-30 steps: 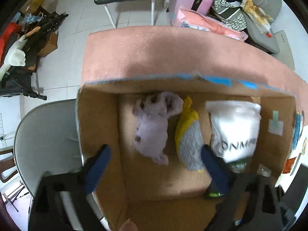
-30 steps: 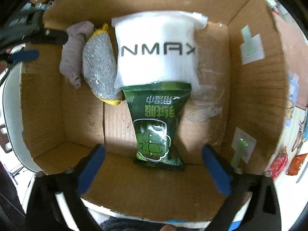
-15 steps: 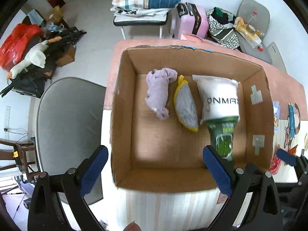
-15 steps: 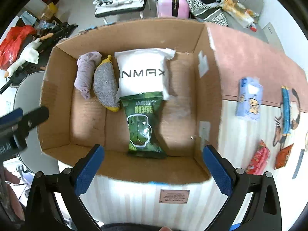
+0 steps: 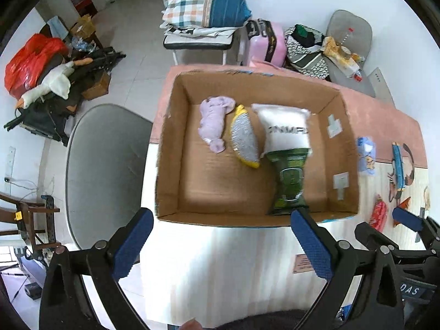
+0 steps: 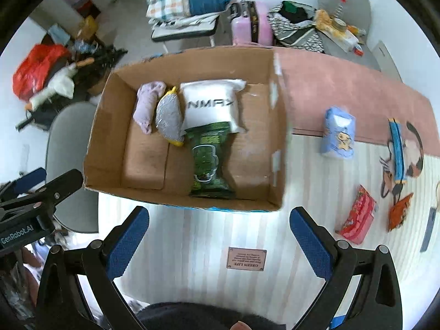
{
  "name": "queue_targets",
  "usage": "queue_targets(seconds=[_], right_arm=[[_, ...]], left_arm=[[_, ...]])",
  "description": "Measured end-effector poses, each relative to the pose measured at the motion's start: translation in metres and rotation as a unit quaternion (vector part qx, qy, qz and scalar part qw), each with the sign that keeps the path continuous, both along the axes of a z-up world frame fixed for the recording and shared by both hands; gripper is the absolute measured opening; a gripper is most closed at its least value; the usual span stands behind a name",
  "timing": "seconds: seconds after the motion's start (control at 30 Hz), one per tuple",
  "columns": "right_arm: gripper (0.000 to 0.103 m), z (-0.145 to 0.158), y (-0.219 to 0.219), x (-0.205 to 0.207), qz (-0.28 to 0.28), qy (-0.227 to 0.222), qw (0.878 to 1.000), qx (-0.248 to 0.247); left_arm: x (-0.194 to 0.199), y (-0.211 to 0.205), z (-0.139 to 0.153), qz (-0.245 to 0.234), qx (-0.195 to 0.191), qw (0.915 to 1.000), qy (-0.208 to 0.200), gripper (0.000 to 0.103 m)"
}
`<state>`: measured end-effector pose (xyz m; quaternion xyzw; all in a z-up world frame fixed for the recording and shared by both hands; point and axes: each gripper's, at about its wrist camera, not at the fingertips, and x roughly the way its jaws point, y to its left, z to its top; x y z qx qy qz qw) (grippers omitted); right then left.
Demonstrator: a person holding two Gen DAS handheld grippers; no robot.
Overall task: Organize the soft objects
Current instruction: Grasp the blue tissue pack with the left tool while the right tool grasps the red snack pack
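The cardboard box [image 6: 277, 137] stands open-topped, its walls the only barrier; inside, bare floor lies toward seven o'clock, while the lilac cloth [image 6: 147, 104], scrubber [image 6: 169, 117], white pack [image 6: 213, 104] and green pack [image 6: 207, 159] crowd twelve to five. At six o'clock the striped counter [image 6: 192, 247] lies bare; toward three, a blue pack [image 6: 338, 133] and red pack [image 6: 357, 214] sit well apart.

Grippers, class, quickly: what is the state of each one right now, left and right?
Left gripper: open, holding nothing, in front of the cardboard box.
Right gripper: open, holding nothing, also in front of the box.
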<state>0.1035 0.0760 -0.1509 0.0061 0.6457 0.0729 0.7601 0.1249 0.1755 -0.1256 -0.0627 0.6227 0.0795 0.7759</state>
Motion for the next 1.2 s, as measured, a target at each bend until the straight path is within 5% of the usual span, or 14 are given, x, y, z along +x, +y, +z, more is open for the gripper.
queue_targets(seconds=[0.27,0.5,0.8,1.2], right_arm=[[0.103,-0.008,-0.145,-0.004,-0.161,0.013,0.987,-0.018],[0.103,-0.070,-0.268,-0.009,-0.275,0.069,0.958,-0.039],[0.103,-0.135,-0.315,-0.002,-0.317,0.129,0.940,-0.003],[0.101,-0.173,-0.326,0.014,-0.322,0.169,0.931,0.022]], left_arm=[[0.060,-0.120,0.015,-0.117,0.009,0.9930,-0.012,0.102],[0.145,-0.255,-0.049,-0.236,-0.008,0.9690,0.074,0.102],[0.222,-0.339,-0.164,-0.239,-0.054,0.9433,0.223,0.100],[0.235,-0.378,-0.244,-0.235,-0.022,0.9253,0.297,0.100]])
